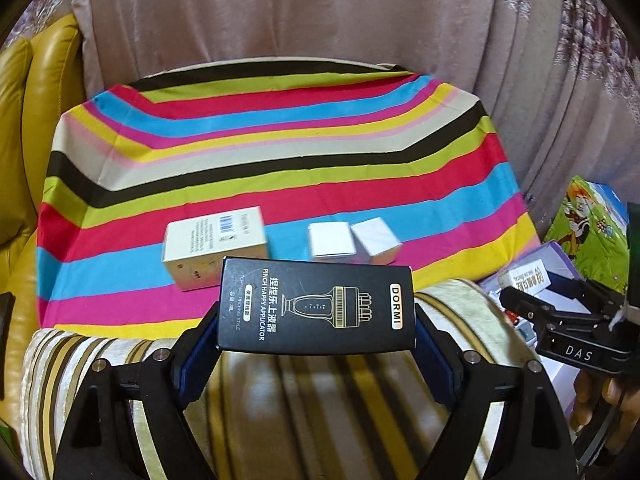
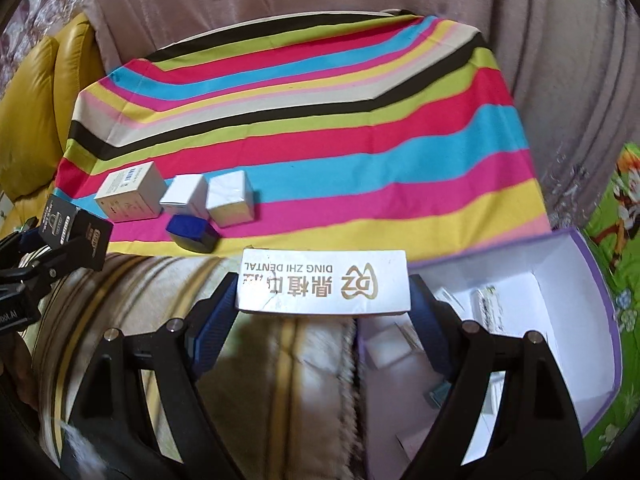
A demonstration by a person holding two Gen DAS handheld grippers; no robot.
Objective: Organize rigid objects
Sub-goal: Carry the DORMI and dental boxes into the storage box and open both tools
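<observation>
Left claw (image 1: pixel 316 320): clenched on the black box (image 1: pixel 316 306), one finger at each short end; box at lower centre of the left wrist view, held level above a striped cushion (image 1: pixel 280 400).
Right claw (image 2: pixel 322 300): clenched on the white box (image 2: pixel 324 286), gripped at both ends; lower centre of the right wrist view, its print upside down to the camera.
Black box, seen from the right: far left edge of the frame, in the left claw.
White box, seen from the left: right edge of the frame, in the right claw (image 1: pixel 516 294).
Worktop (image 1: pixel 280 140): covered in a bright striped cloth, fills the middle of both views.
Beige box (image 1: pixel 214 246): lying on the cloth, left of centre, just above the black box in the frame.
Two white cubes (image 1: pixel 352 242): side by side on the cloth, touching or nearly so, right of the beige box.
Blue block (image 2: pixel 192 234): on the cloth just below the cubes in the right wrist view.
Open carton (image 2: pixel 540 300): lower right of the right wrist view, white inside with a purple rim, small items in it too blurred to name.
Yellow sofa (image 1: pixel 24 120): upper left.
Curtain (image 1: pixel 320 8): across the top.
</observation>
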